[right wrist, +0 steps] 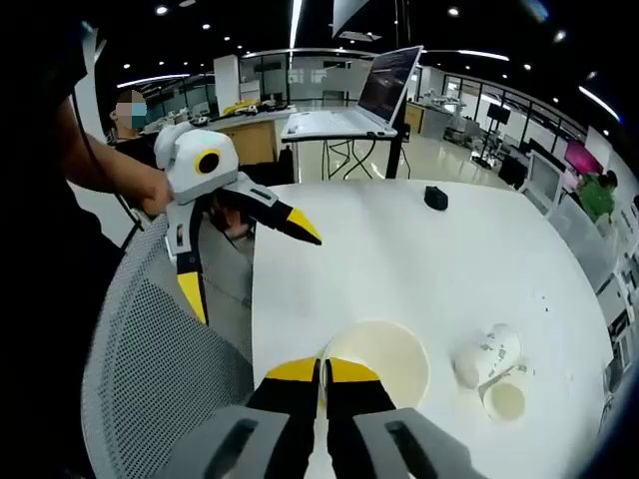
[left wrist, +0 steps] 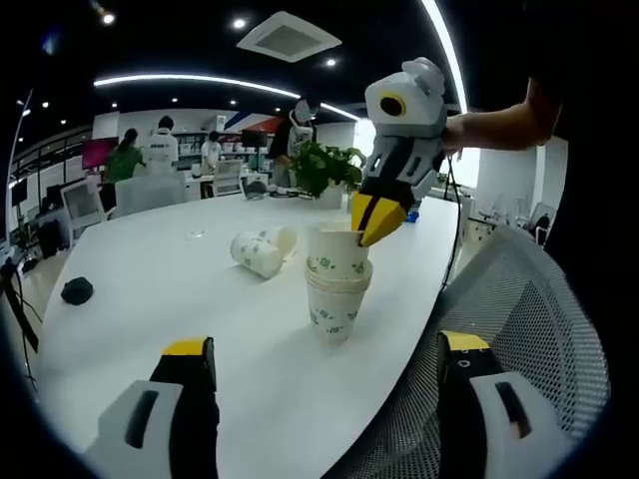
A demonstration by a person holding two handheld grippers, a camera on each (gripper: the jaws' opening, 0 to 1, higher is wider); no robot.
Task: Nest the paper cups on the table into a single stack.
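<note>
A stack of white paper cups with green print (left wrist: 337,284) stands upright near the white table's edge (left wrist: 419,299). My right gripper (left wrist: 377,222) comes down from above and is shut on the rim of the top cup (right wrist: 384,361); its yellow tips (right wrist: 322,371) pinch the near rim. Two more cups (left wrist: 262,249) lie on their sides, partly nested, just beyond the stack (right wrist: 494,364). My left gripper (left wrist: 326,344) is wide open and holds nothing. It hovers short of the stack, over the table edge and the chair (right wrist: 250,261).
A grey mesh chair (left wrist: 519,329) presses against the table edge by the stack. A small black object (left wrist: 77,290) lies far off on the table. A potted plant (left wrist: 324,170) stands at the far end, with people and desks behind. A laptop (right wrist: 369,100) sits on another desk.
</note>
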